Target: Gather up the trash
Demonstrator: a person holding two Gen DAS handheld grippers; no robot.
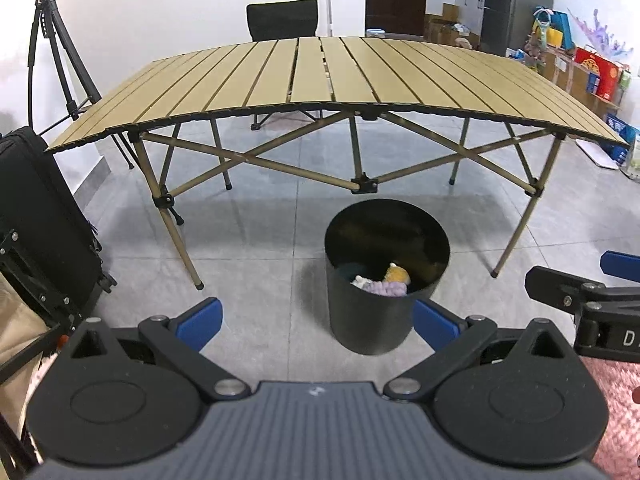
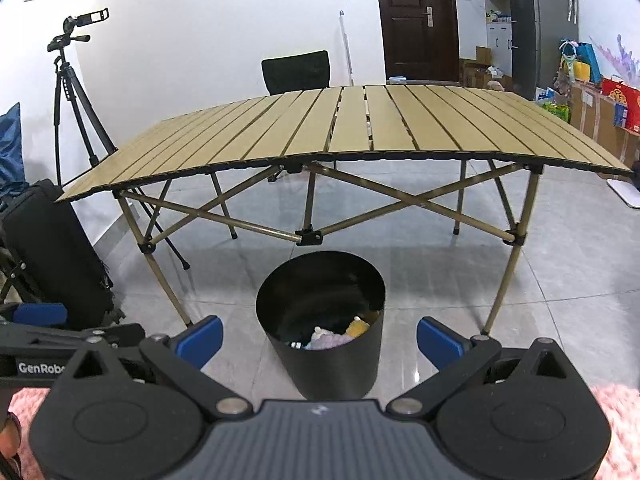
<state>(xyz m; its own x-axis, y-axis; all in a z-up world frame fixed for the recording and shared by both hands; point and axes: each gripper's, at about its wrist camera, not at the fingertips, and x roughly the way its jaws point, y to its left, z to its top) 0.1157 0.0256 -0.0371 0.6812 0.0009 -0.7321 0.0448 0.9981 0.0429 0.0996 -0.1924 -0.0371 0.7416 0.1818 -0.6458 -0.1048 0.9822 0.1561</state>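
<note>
- Grey floor tiles (image 1: 260, 240) fill the middle of both views, with a slatted folding desk (image 1: 320, 76) across the upper half; its top shows nothing lying on it.
- Trash sits at the bottom of a black bin (image 1: 372, 320) on the floor in front of the desk, lower centre of each frame: a yellow lump (image 1: 398, 274), a purple wad (image 1: 386, 289) and a pale scrap (image 1: 362, 281).
- Left tool (image 1: 318, 318): blue fingers (image 1: 202, 320) wide apart, holding nothing. Right tool (image 2: 320, 338): likewise spread and empty, with the bin showing between its fingers.
- Judgement: the collecting looks nearly or fully done, since no loose trash shows on the desk or floor.
- Risk: the fisheye edges and the space under the desk could hide a piece, so something might be missed if the sweep ends here.
- Risk: both tools hang near the bin's rim; a low swing could knock the light-looking bin over and spill its contents onto the tiles.
- Risk: the two tools sit close side by side, the right one entering the right edge of the left view, so a careless turn could clash them.
- Risk: the black case (image 1: 44, 216) and tripod (image 1: 60, 48) at the left crowd that side and could catch a wide left reach.
</note>
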